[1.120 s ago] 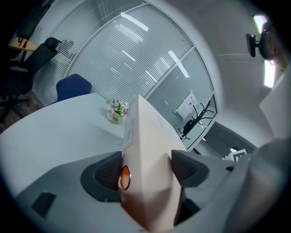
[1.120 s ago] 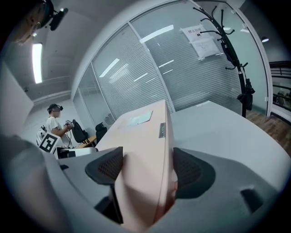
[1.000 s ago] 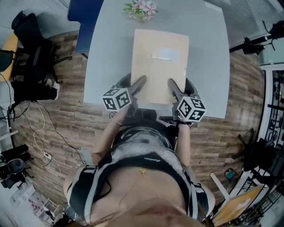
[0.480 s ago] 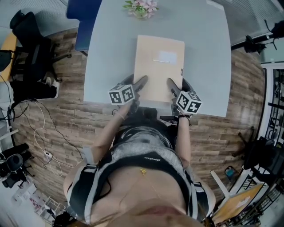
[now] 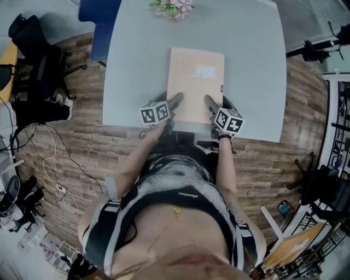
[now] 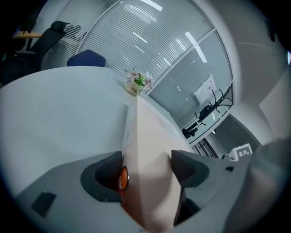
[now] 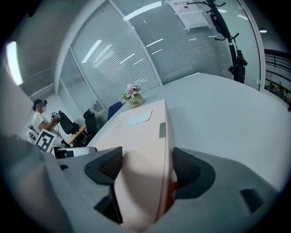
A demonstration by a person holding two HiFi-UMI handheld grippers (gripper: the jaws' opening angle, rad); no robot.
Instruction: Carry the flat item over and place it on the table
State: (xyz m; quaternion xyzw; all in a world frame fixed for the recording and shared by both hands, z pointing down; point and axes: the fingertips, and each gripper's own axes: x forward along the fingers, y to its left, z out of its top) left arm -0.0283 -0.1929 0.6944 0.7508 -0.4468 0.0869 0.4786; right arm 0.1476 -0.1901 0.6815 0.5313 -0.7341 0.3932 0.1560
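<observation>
A flat beige box (image 5: 194, 85) with a white label lies over the light grey table (image 5: 136, 71), its near edge toward me. My left gripper (image 5: 174, 101) is shut on the box's near left corner. My right gripper (image 5: 210, 103) is shut on its near right corner. In the left gripper view the beige box (image 6: 148, 159) fills the gap between the jaws of the left gripper (image 6: 146, 172), beside an orange disc. In the right gripper view the box (image 7: 143, 136) runs away from the right gripper (image 7: 148, 172) across the table (image 7: 227, 113). Whether its underside touches the tabletop I cannot tell.
A small pot of pink flowers (image 5: 172, 8) stands at the table's far edge, beyond the box. A blue chair (image 5: 98, 22) is at the far left corner. Black office chairs (image 5: 33, 60) and cables crowd the wooden floor at left. A person (image 7: 40, 119) sits far off.
Both grippers have carried the box farther over the table and lower, away from me. Their hold on its near corners is unchanged.
</observation>
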